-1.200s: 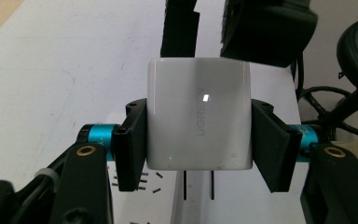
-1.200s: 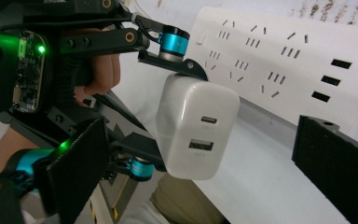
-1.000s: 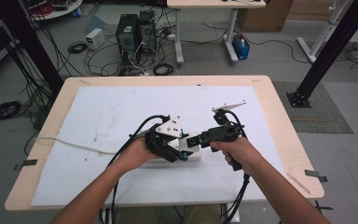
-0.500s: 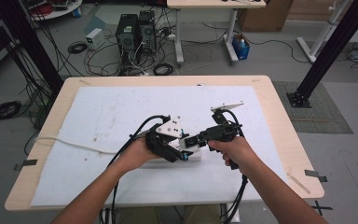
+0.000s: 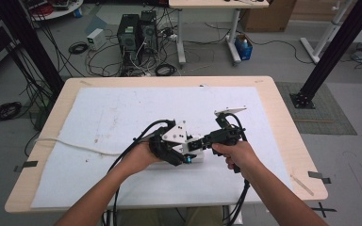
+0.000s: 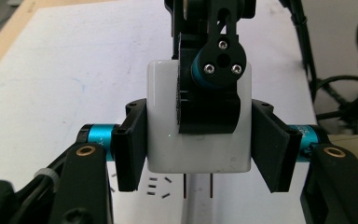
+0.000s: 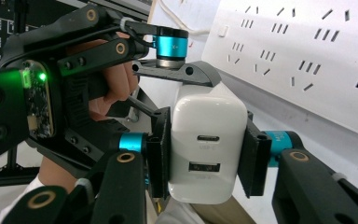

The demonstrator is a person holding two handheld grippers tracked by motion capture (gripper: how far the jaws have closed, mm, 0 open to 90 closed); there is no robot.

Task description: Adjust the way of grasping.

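White sheeting [image 5: 122, 117] covers the surface. Both tongs, left [image 6: 200, 140] and right [image 7: 205, 154], clamp one white charger [image 7: 207, 149]; its prongs sit half hidden above the power strip [image 7: 307, 60].

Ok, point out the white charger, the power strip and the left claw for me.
white charger [image 7: 208, 144]: right gripper view, its port face.
power strip [image 7: 307, 56]: right gripper view, its socket face.
left claw [image 6: 200, 149]: left gripper view, midway between its jaws.
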